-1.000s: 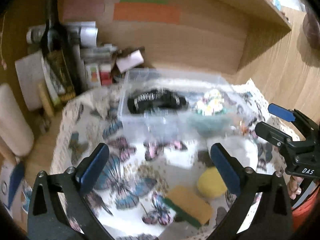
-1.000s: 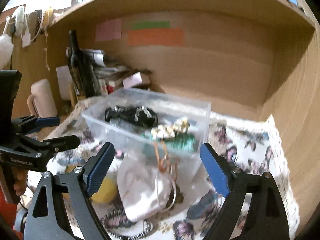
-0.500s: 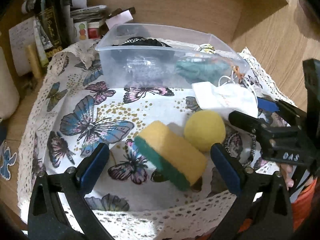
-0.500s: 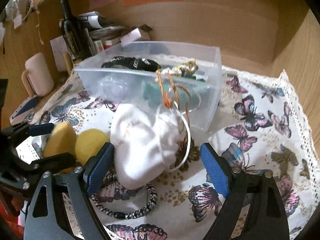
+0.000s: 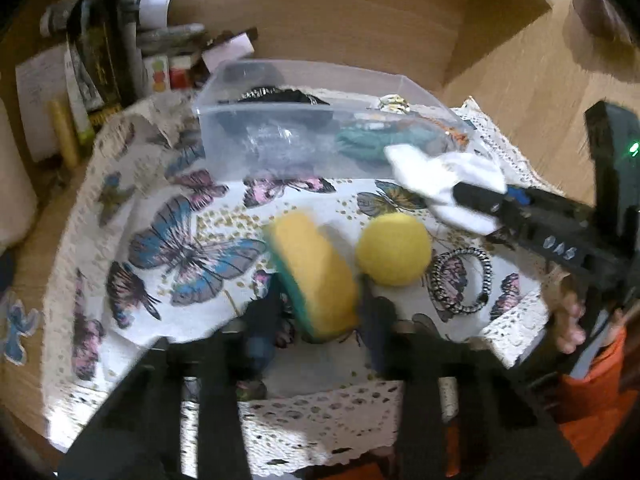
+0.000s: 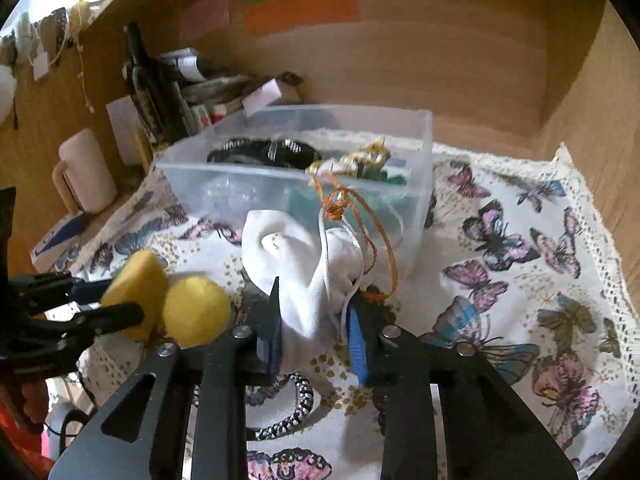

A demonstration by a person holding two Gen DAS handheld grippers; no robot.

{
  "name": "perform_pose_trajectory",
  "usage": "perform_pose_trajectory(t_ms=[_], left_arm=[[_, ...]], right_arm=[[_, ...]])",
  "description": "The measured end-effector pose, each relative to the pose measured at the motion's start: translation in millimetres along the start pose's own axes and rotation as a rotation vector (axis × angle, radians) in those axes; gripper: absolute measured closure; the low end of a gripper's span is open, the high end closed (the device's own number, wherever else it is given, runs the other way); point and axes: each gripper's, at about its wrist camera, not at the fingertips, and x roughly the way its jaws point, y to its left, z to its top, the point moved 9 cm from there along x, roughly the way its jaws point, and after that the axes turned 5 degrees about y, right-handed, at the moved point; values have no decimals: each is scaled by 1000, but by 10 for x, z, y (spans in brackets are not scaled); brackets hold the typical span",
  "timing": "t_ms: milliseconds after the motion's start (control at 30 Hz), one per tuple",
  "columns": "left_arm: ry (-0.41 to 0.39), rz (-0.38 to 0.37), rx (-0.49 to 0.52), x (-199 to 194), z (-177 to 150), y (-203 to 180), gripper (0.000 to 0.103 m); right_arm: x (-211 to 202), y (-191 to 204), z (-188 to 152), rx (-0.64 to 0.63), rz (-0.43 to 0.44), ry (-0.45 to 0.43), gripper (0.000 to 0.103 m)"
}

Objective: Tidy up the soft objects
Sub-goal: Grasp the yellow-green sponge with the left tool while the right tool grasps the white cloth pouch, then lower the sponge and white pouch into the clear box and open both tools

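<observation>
My left gripper is shut on a yellow sponge with a green scouring side; the sponge also shows in the right wrist view. My right gripper is shut on a white cloth pouch with orange and white strings; the pouch also shows in the left wrist view. A yellow foam ball lies beside the sponge on the butterfly cloth. A clear plastic box behind holds black, green and gold soft items.
A black-and-white hair tie lies right of the ball, also below the pouch. A dark bottle, papers and small boxes crowd the back left corner. A pale mug stands left. Wooden walls enclose the back and right.
Both grippers have moved down and forward and closed: the left on the sponge, the right on the white pouch. Both were open half a second ago.
</observation>
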Motion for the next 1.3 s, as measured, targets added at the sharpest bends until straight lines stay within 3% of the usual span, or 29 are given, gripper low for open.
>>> perform_pose_trajectory(t_ms=[267,567,833,1000,1300], left_arm=[[-86,28,-27,-210,216,130,73],[-225,69,-38,-493,785,296,73],[-232,98,-24,-317,1230,396,73],[-181,112,-2,-5,1408,429,73],[-82,108,35,507,1428,402,73]], right_arm=[[-321,4,276,-19,-2,-116,79],[-478,13,705,-47,-14,-223,79],[-374,-64,1176,-92,-63,-268,79],[-55,-138,1241,-113,-83,-195,79],[581,-192,940,-149,-75,15,79]])
